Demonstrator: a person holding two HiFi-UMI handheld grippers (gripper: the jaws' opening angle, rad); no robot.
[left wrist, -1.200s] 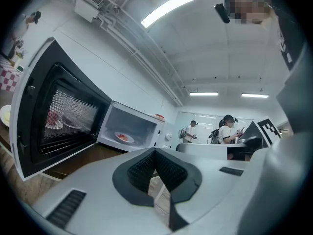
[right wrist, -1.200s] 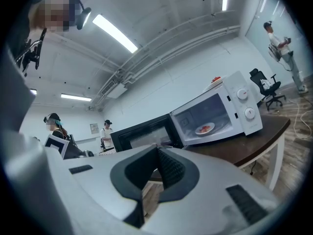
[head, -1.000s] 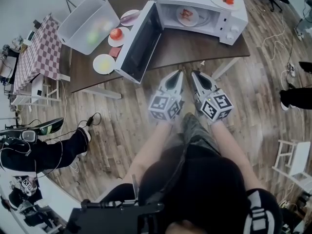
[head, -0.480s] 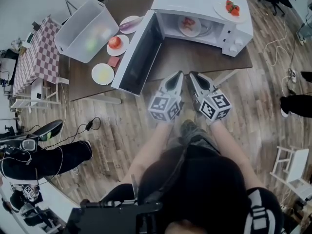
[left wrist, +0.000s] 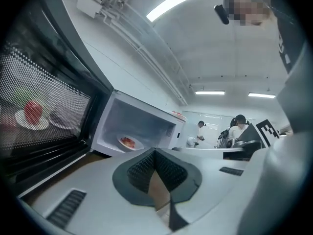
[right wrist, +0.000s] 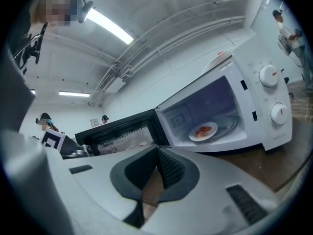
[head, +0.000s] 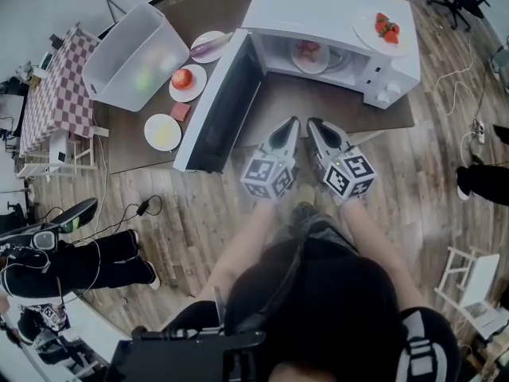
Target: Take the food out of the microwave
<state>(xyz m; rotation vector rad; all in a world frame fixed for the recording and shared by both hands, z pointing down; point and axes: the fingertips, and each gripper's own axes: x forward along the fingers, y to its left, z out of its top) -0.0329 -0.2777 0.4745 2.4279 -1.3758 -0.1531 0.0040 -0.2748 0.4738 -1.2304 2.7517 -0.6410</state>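
Closed and empty, the left tool (head: 293, 123) and right tool (head: 312, 122) are being aimed at the open microwave (head: 334, 10); opening is being called for before the plate of food (head: 308, 56) is gripped.

Both hand-held grippers have come nearer to the microwave (head: 318, 6). The tips of the left hand-held gripper (head: 293, 122) and the right hand-held gripper (head: 312, 123) now reach over the near edge of the surface (head: 334, 106); a second ago they stopped just short of it, above the floor (head: 199, 213). The open door (head: 223, 110) and the plate of food (head: 308, 54) inside now lie closer to the person. At the left, a seated person's leg (head: 79, 263) lies farther from the surface's corner.
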